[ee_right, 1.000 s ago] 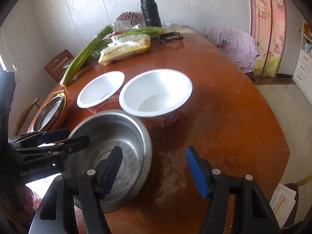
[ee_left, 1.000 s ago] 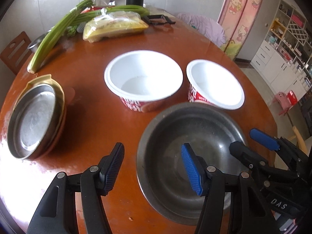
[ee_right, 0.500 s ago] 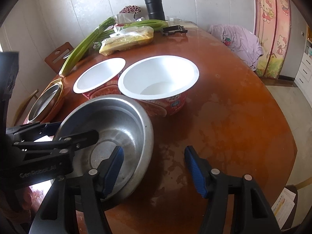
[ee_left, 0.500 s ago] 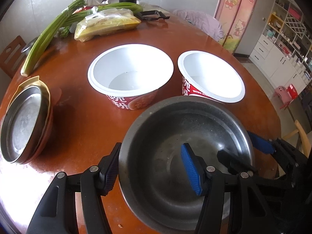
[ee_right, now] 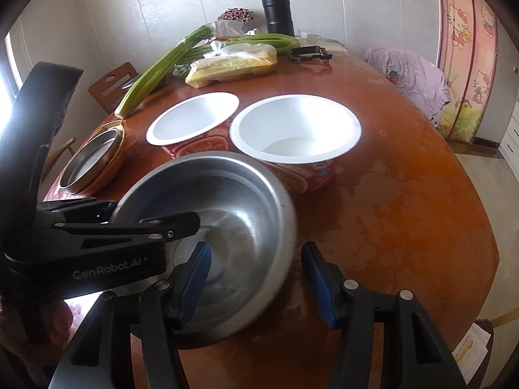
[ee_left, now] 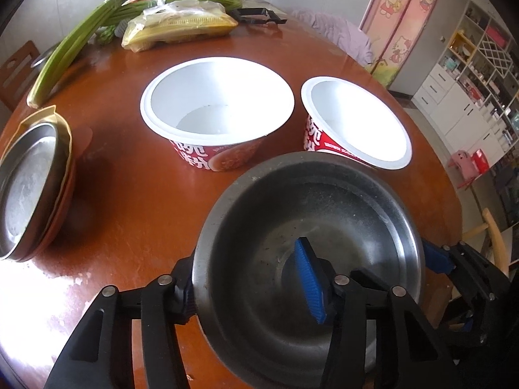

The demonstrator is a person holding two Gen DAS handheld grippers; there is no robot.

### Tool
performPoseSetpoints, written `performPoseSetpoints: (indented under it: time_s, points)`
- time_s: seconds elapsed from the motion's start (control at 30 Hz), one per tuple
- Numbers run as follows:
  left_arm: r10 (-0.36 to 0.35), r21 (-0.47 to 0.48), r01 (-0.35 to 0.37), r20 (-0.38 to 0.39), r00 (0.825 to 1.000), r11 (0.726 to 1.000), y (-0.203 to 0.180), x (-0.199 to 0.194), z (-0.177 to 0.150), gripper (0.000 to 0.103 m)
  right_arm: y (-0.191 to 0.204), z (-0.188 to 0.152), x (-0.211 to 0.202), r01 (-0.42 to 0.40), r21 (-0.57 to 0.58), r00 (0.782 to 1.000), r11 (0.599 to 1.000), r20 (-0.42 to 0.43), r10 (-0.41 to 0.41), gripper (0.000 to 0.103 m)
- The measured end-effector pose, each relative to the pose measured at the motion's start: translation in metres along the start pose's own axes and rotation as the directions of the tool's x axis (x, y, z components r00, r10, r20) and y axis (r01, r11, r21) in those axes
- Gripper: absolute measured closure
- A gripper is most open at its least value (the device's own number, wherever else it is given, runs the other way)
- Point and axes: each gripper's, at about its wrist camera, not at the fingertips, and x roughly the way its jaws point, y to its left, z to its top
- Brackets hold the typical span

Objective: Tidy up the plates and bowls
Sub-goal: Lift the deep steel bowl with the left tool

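A steel bowl (ee_left: 324,220) sits near the front of the round wooden table (ee_left: 136,178). My left gripper (ee_left: 249,278) straddles its near-left rim, one finger outside, the blue pad (ee_left: 308,278) inside; whether it pinches the rim I cannot tell. My right gripper (ee_right: 256,278) is open and straddles the same bowl's (ee_right: 227,214) right rim. Two white paper bowls with red sides stand behind: a large one (ee_left: 217,103) and a smaller one (ee_left: 353,120). A stack of steel plates (ee_left: 29,181) lies at the left.
Celery stalks (ee_left: 81,39), a bagged yellow food pack (ee_left: 181,26), a black flask (ee_right: 279,9) and a black clip (ee_right: 309,53) lie at the table's far side. A wooden chair (ee_right: 110,84) stands at the left, pink clothing (ee_right: 412,74) at the right.
My left gripper has moved forward over the steel bowl's rim and its fingers have closed in around it. The right gripper has come closer to the bowl's other side, still open.
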Motion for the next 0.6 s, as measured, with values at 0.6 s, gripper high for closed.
performPoseSetpoints:
  time_s: [0.6]
  points:
    - [-0.009, -0.016, 0.010, 0.063, 0.998, 1.000, 0.024, -0.036, -0.015, 0.053, 0.047, 0.001, -0.019, 0.051, -0.096, 0.999, 0.994, 0.018, -0.049, 0.046]
